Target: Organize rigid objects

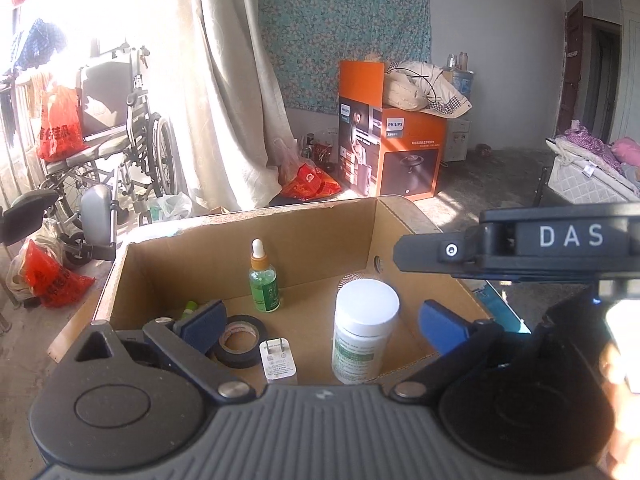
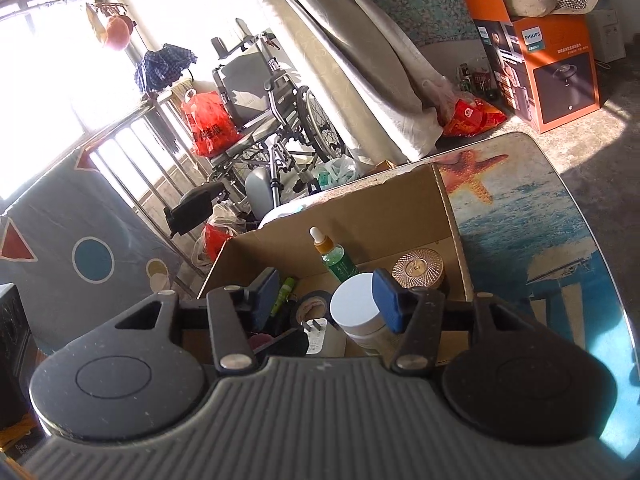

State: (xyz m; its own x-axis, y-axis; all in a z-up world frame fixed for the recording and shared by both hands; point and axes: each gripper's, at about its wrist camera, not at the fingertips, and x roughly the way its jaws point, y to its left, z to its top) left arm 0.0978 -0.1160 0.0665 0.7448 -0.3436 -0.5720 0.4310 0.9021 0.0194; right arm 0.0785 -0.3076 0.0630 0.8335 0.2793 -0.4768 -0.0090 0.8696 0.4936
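Both tongs hover over an open cardboard box point(image 1: 248, 256) that sits on a surface point(image 2: 520, 216) printed with a starfish and sea scene.

The left tongs point(image 1: 324, 322) stand wide apart and hold nothing. A white-capped pill bottle point(image 1: 366, 336) stands upright in the gap between their blue pads, nearer the right pad and touching neither. At about 9 o'clock from the bottle a white charger plug point(image 1: 278, 362) stands with its prongs up, and just beyond it lies a roll of black tape point(image 1: 239, 340). A green dropper bottle point(image 1: 264, 280) stands upright at about 11 o'clock from the pill bottle, well apart from it. A small green tube point(image 1: 189, 308) shows partly behind the left pad.

The right tongs point(image 2: 328, 300) are also spread and grip nothing; in the right wrist view the pill bottle's cap sits just inside their right pad, though contact cannot be told. A round, ribbed gold jar point(image 2: 418, 270) rests in the box's right corner, at about 1 o'clock from the pill bottle.

Beyond the box stand a wheelchair point(image 1: 120, 128) by the curtain and an orange carton point(image 1: 392, 144).
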